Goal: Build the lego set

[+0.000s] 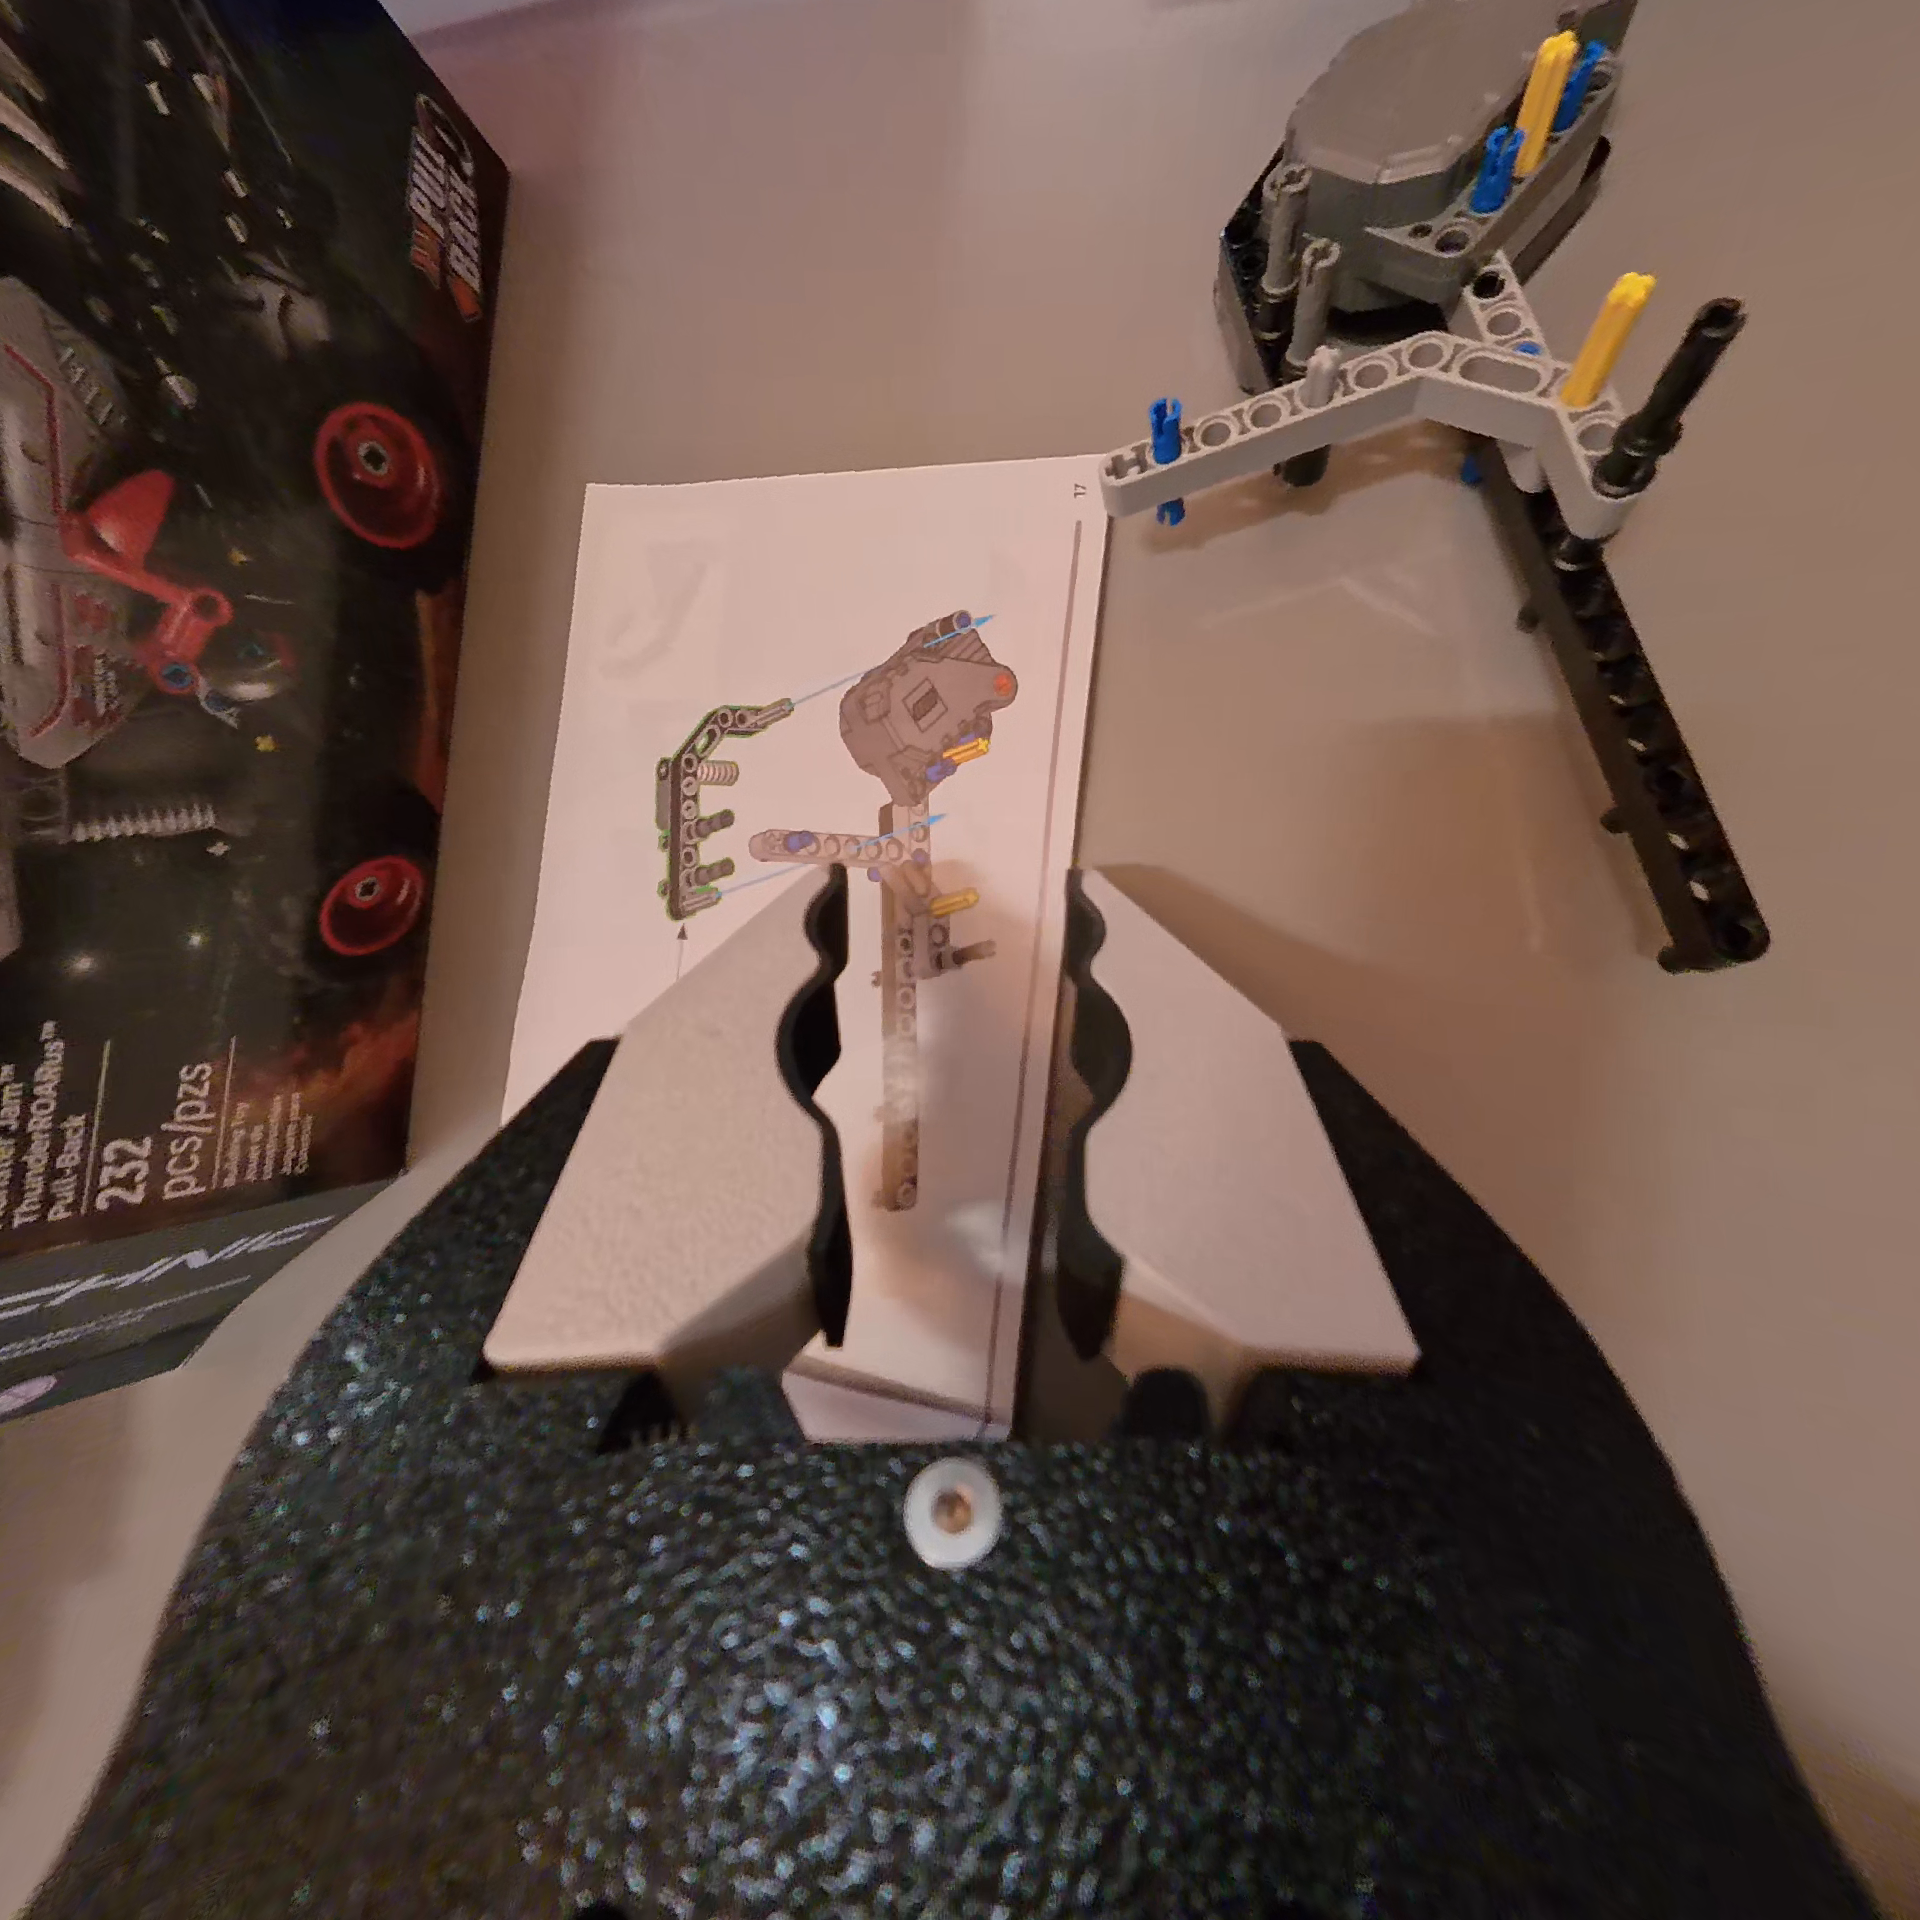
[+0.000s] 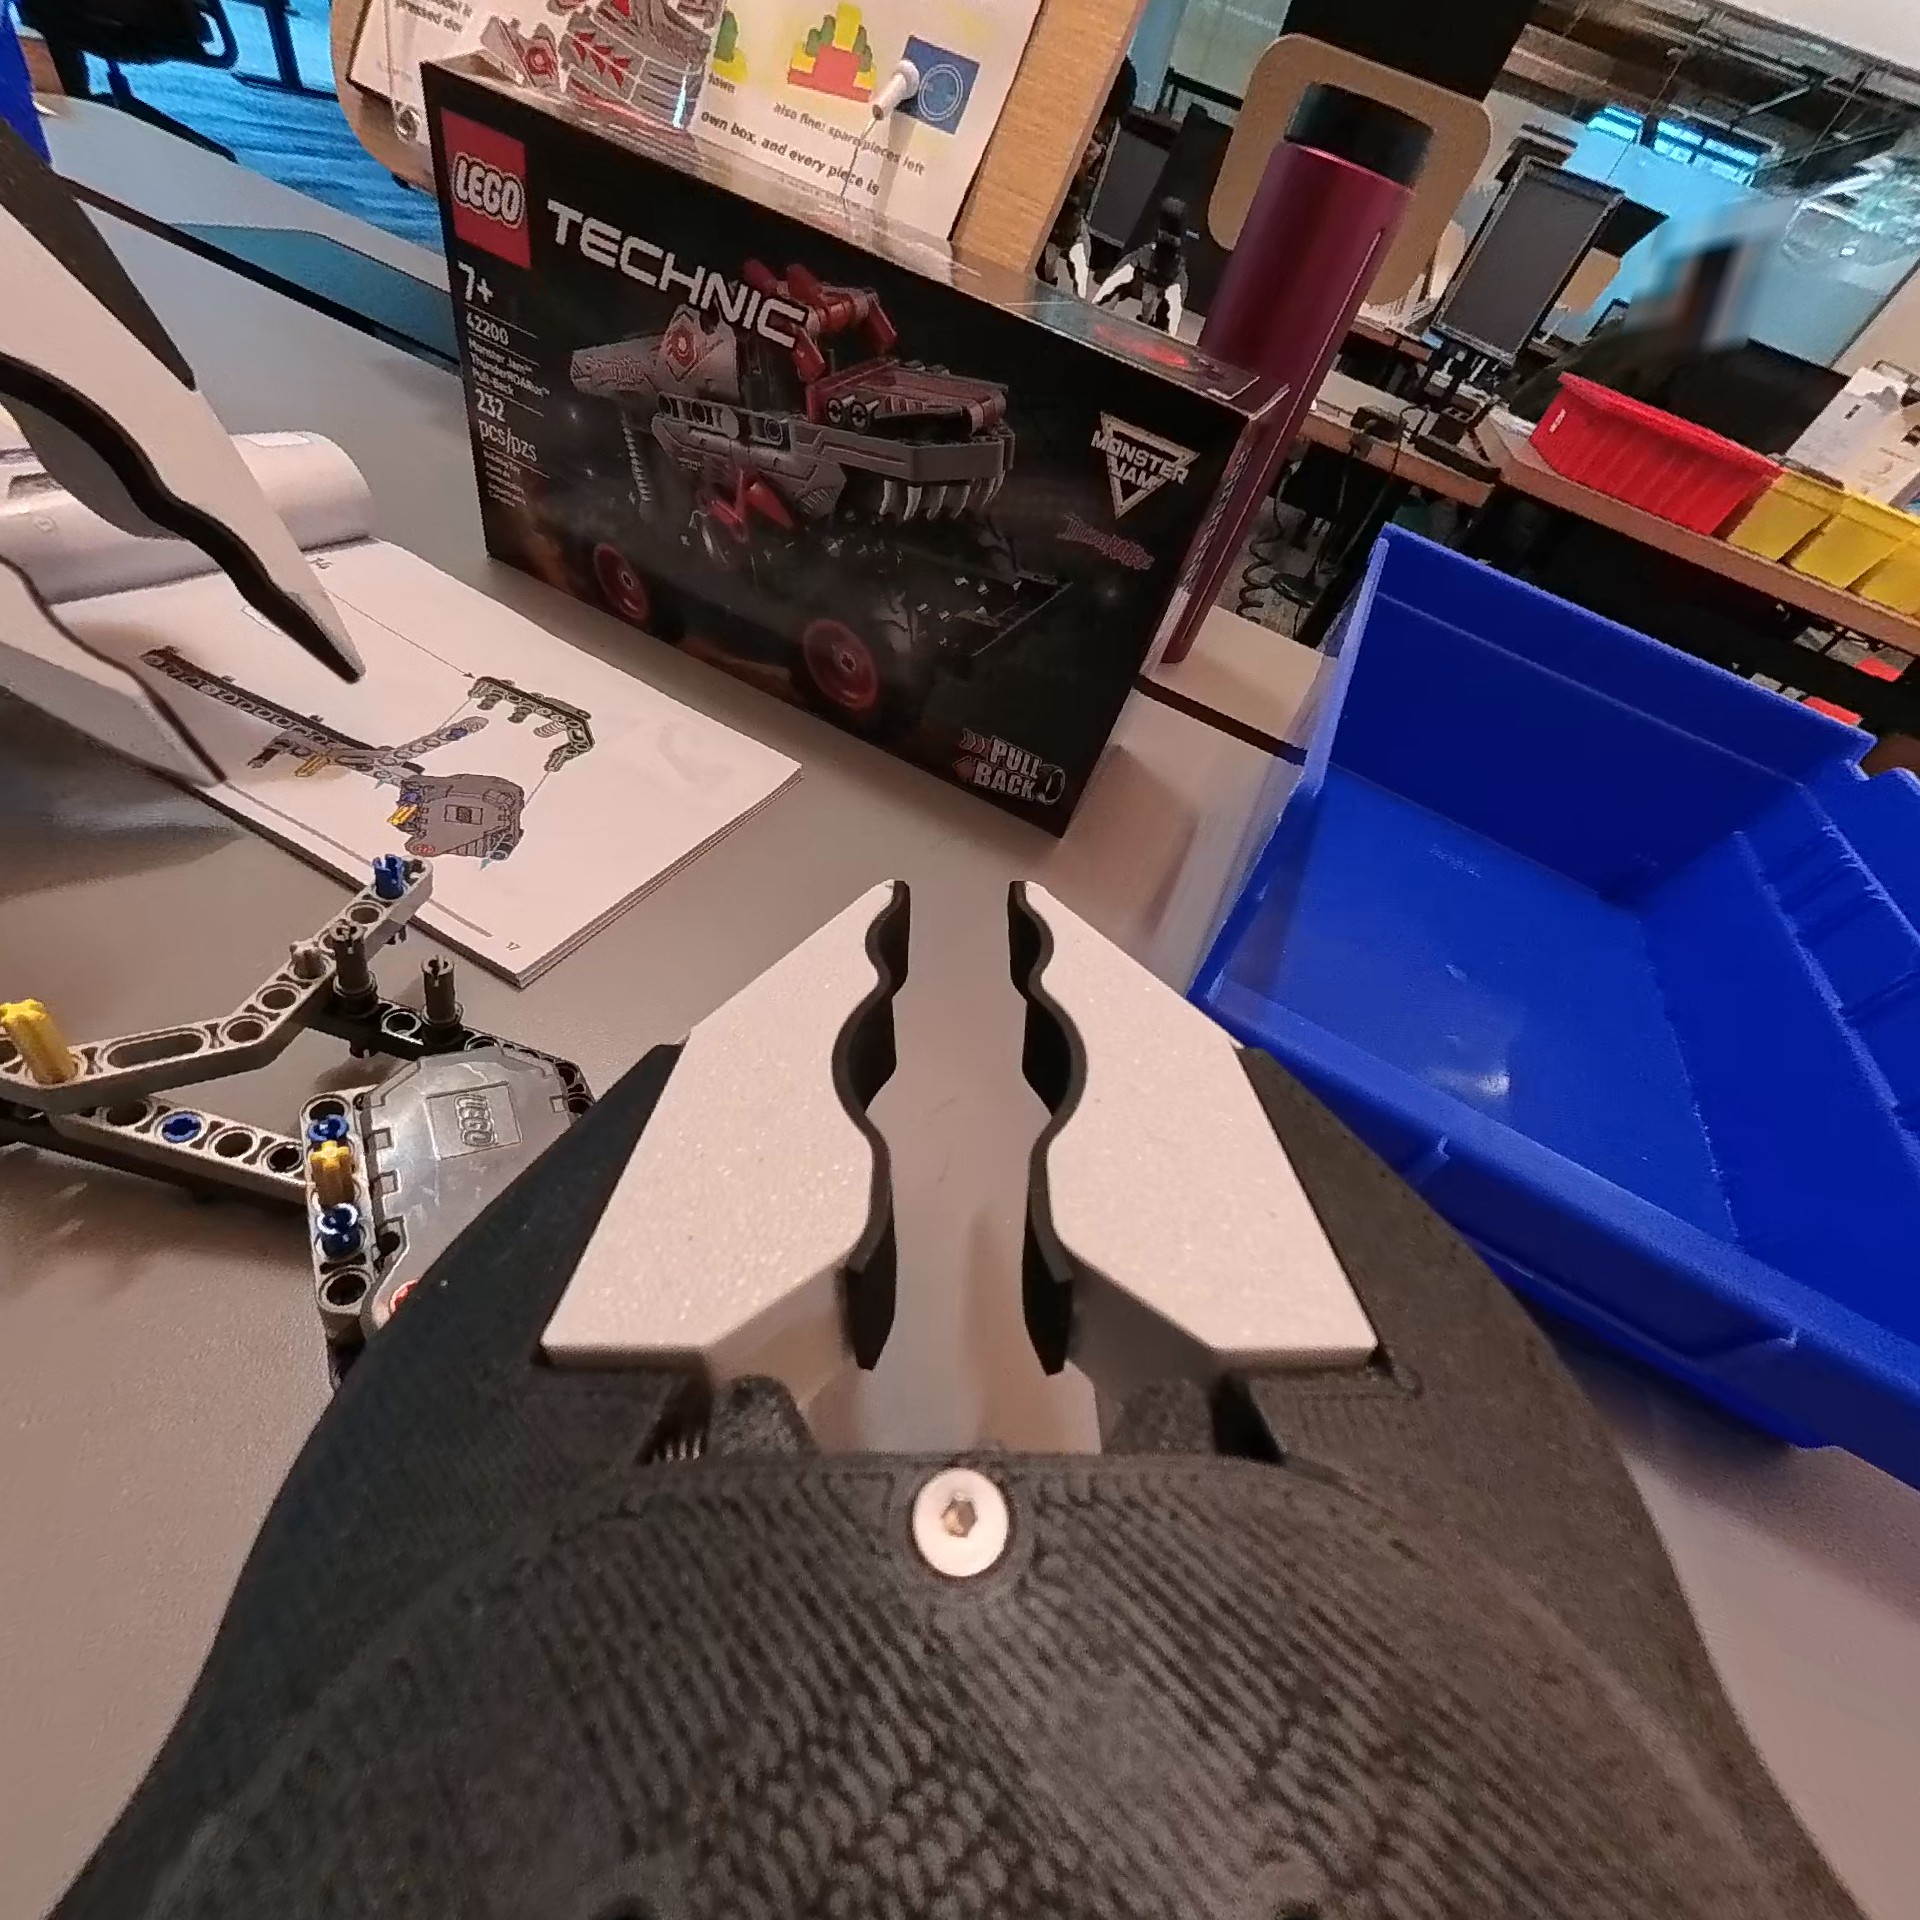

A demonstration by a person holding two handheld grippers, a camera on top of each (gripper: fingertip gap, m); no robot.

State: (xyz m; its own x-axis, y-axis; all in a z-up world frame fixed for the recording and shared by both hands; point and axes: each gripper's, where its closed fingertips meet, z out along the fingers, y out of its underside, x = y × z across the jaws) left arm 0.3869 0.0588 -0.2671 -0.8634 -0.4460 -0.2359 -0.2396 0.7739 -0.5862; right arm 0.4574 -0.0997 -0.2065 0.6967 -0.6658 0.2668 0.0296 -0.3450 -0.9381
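A partly built assembly [image 1: 1455,343] lies on the table at the upper right of the left wrist view: a grey motor block, light grey angled beams, a long black beam, and yellow, blue and black pins. It also shows at the left of the right wrist view [image 2: 312,1101]. My left gripper [image 1: 951,883] is open and empty, hovering over the open instruction booklet [image 1: 831,727]. My right gripper [image 2: 956,894] is open and empty above bare table, between the assembly and a blue bin. The left gripper's fingers [image 2: 177,488] show above the booklet [image 2: 520,790] in the right wrist view.
The dark set box [image 2: 831,468] stands behind the booklet and fills the left of the left wrist view [image 1: 208,571]. A blue plastic bin [image 2: 1558,987] sits at the right. A maroon bottle [image 2: 1288,343] stands behind the box. Red and yellow bins [image 2: 1714,488] sit on far tables. About 20 centimetres separates my left fingertips from my right. The maroon bottle [image 2: 1288,343] sits 35 centimetres or so from the ends of my right fingers.
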